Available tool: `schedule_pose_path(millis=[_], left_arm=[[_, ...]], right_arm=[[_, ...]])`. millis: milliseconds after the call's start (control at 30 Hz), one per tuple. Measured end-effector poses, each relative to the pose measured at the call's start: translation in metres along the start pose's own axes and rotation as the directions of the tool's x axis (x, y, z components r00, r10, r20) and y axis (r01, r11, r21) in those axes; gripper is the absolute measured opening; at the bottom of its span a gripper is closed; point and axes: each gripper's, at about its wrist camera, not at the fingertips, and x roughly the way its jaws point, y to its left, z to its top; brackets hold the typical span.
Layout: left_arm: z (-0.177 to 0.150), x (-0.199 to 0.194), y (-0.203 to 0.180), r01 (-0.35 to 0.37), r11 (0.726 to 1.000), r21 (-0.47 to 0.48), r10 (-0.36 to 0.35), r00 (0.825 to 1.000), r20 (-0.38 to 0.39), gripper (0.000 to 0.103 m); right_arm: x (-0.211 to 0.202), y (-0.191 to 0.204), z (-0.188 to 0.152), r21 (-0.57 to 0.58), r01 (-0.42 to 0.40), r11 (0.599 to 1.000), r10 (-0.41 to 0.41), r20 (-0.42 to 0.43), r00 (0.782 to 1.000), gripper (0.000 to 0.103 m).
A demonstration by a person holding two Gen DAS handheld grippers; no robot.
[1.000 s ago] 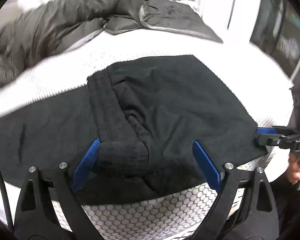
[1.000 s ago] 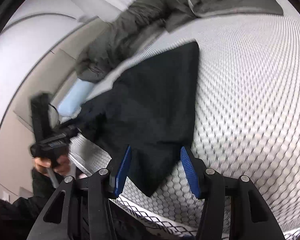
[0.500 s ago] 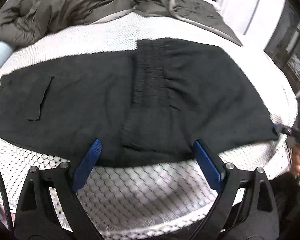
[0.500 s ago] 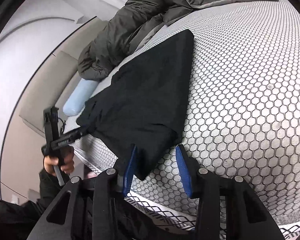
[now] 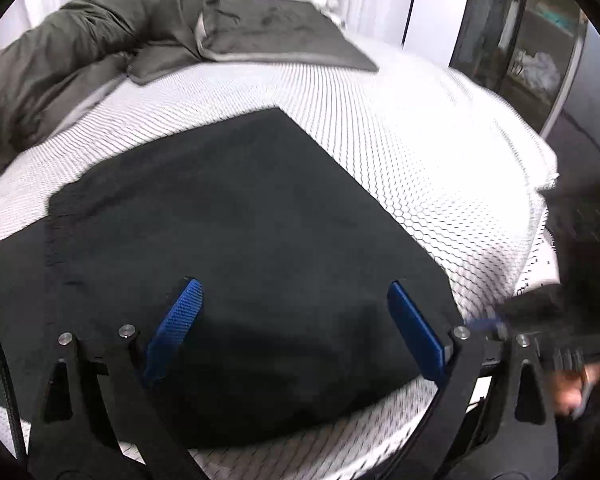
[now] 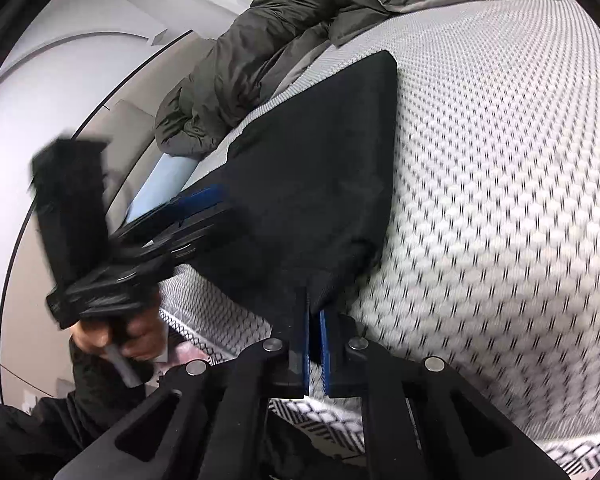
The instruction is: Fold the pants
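Black pants [image 6: 316, 200]: right gripper [image 6: 314, 344] pinches corner, left gripper [image 5: 296, 332] wide, seemingly hovering.

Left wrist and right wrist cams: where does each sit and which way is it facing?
Left wrist: on the left gripper, angled down over the black pants on the honeycomb-patterned bed cover; its open blue pads frame the cloth, and the right gripper and its hand show blurred at the right edge.
Right wrist: on the right gripper, angled down across the bed; its pads have just closed on a pants corner, with the left gripper and hand blurred at left.
Shared: the pants, the cover, the grey duvet.
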Motion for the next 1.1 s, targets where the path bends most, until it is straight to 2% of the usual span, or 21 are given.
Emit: schedule_pose_path(millis=[100, 133, 200, 233, 300, 333, 400, 467, 600, 633, 700, 733, 867, 1100], left_arm=[[-0.001, 0.006, -0.009, 0.024, 0.999, -0.026, -0.024, 0.999, -0.022, 0.093], [-0.002, 0.005, -0.013, 0.042, 0.999, -0.03, -0.043, 0.999, -0.021, 0.093], [-0.009, -0.002, -0.025, 0.085, 0.996, -0.004, -0.085, 0.996, -0.002, 0.094], [-0.015, -0.004, -0.034, 0.084, 0.996, 0.03, -0.084, 0.996, -0.001, 0.094], [-0.026, 0.005, -0.05, 0.048, 0.992, 0.115, -0.045, 0.999, -0.026, 0.094], [-0.033, 0.014, -0.054, 0.015, 0.99, 0.141, -0.009, 0.999, -0.044, 0.094], [-0.045, 0.023, -0.054, 0.003, 0.991, 0.131, 0.001, 0.999, -0.035, 0.097], [-0.055, 0.019, -0.052, 0.013, 0.993, 0.116, -0.013, 1.0, -0.003, 0.099], [-0.058, 0.019, -0.047, 0.029, 0.994, 0.104, -0.029, 1.0, 0.0, 0.099], [-0.059, 0.02, -0.046, 0.03, 0.994, 0.101, -0.03, 1.0, 0.001, 0.1], [-0.062, 0.021, -0.046, 0.025, 0.993, 0.112, -0.026, 1.0, 0.004, 0.1], [-0.063, 0.023, -0.047, 0.024, 0.992, 0.122, -0.024, 1.0, 0.002, 0.1], [-0.067, 0.025, -0.045, 0.024, 0.992, 0.127, -0.025, 1.0, 0.007, 0.1], [-0.073, 0.029, -0.047, 0.009, 0.99, 0.143, -0.008, 1.0, -0.006, 0.1]], right_arm=[[0.004, 0.005, -0.015, -0.047, 0.015, 0.999, -0.017, -0.044, 0.999, 0.004], [0.001, 0.006, -0.017, -0.06, 0.021, 0.998, -0.024, -0.044, 0.999, 0.007], [-0.016, 0.003, -0.014, -0.047, 0.014, 0.999, -0.014, 0.016, 1.0, 0.015], [-0.025, 0.0, -0.012, -0.034, 0.013, 0.999, -0.011, 0.058, 0.998, 0.023], [-0.045, -0.012, -0.004, 0.023, 0.022, 0.999, -0.026, 0.167, 0.986, 0.031], [-0.049, -0.016, -0.001, 0.045, 0.033, 0.998, -0.042, 0.195, 0.98, 0.031], [-0.05, -0.023, 0.006, 0.077, 0.065, 0.995, -0.08, 0.214, 0.974, 0.032], [-0.038, -0.026, 0.016, 0.082, 0.074, 0.994, -0.089, 0.191, 0.978, 0.035], [0.007, -0.016, 0.043, 0.017, 0.132, 0.991, -0.133, 0.107, 0.985, 0.037], [0.016, -0.009, 0.05, -0.02, 0.158, 0.987, -0.155, 0.091, 0.984, 0.035], [0.037, 0.001, 0.067, -0.121, 0.262, 0.957, -0.25, 0.107, 0.962, 0.032], [0.046, -0.001, 0.077, -0.124, 0.272, 0.954, -0.262, 0.097, 0.96, 0.032], [0.071, -0.031, 0.132, -0.014, 0.198, 0.98, -0.198, 0.015, 0.98, 0.025], [0.124, -0.044, 0.216, -0.057, 0.234, 0.971, -0.235, -0.026, 0.972, 0.016]])
